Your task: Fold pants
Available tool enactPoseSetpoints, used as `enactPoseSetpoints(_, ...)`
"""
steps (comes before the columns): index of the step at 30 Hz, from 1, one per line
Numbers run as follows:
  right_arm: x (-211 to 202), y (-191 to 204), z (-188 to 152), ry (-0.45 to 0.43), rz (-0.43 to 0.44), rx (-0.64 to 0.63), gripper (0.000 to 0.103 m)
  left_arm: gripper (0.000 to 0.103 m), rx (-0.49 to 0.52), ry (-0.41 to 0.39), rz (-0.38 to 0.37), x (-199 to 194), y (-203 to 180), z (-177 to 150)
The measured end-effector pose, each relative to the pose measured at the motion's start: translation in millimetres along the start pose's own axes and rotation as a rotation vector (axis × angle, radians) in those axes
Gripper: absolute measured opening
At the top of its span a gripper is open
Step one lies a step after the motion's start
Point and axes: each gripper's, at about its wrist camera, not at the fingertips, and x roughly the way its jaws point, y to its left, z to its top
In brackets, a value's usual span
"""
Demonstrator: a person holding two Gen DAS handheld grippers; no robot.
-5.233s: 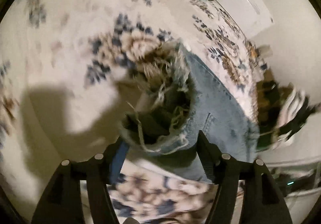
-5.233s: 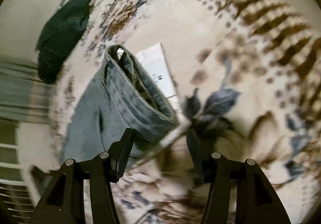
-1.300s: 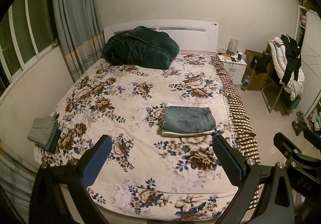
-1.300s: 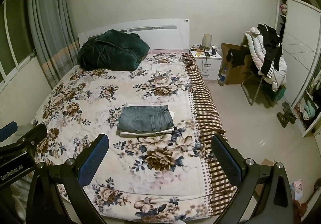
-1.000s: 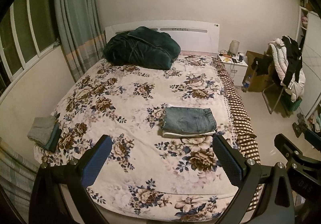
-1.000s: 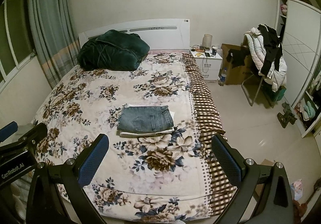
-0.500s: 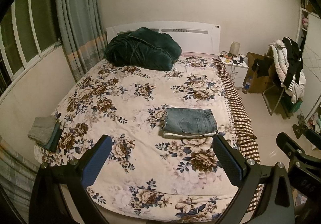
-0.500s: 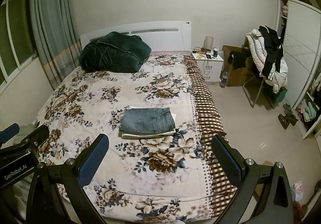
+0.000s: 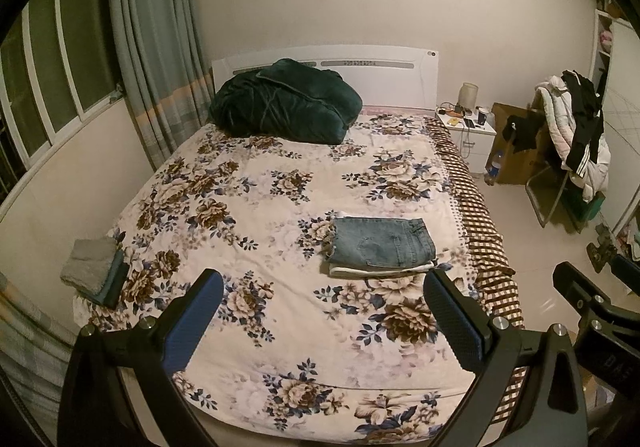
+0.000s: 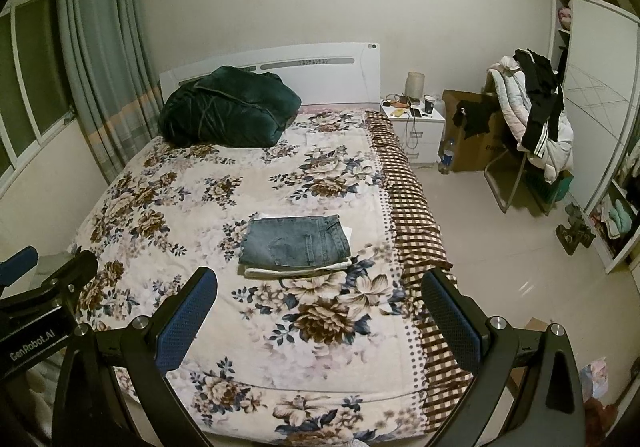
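Note:
The blue denim pants (image 9: 382, 245) lie folded in a flat rectangle on top of a folded white garment (image 9: 380, 270), on the right half of the floral bed (image 9: 248, 215). They also show in the right wrist view (image 10: 296, 241). My left gripper (image 9: 324, 311) is open and empty, held well back from the bed's foot end. My right gripper (image 10: 320, 307) is open and empty too, beside the left one, also far from the pants.
A dark green blanket (image 9: 284, 103) is bundled at the headboard. Folded grey and teal clothes (image 9: 94, 271) sit on the bed's left edge. A white nightstand (image 10: 416, 127), a cardboard box (image 10: 468, 127) and a chair piled with clothes (image 10: 536, 127) stand right of the bed.
Five seconds ago both grippers were at the pants, folding them. Now both are open and pulled back. Over the last second the views only drifted slightly.

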Motion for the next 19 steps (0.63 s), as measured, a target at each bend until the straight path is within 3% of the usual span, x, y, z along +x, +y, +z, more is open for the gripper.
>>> enactPoseSetpoints(19,-4.8,-0.5,-4.4,-0.001,0.003,0.013,0.103,0.102,-0.007,-0.018,0.009,-7.2,7.3,-1.1)
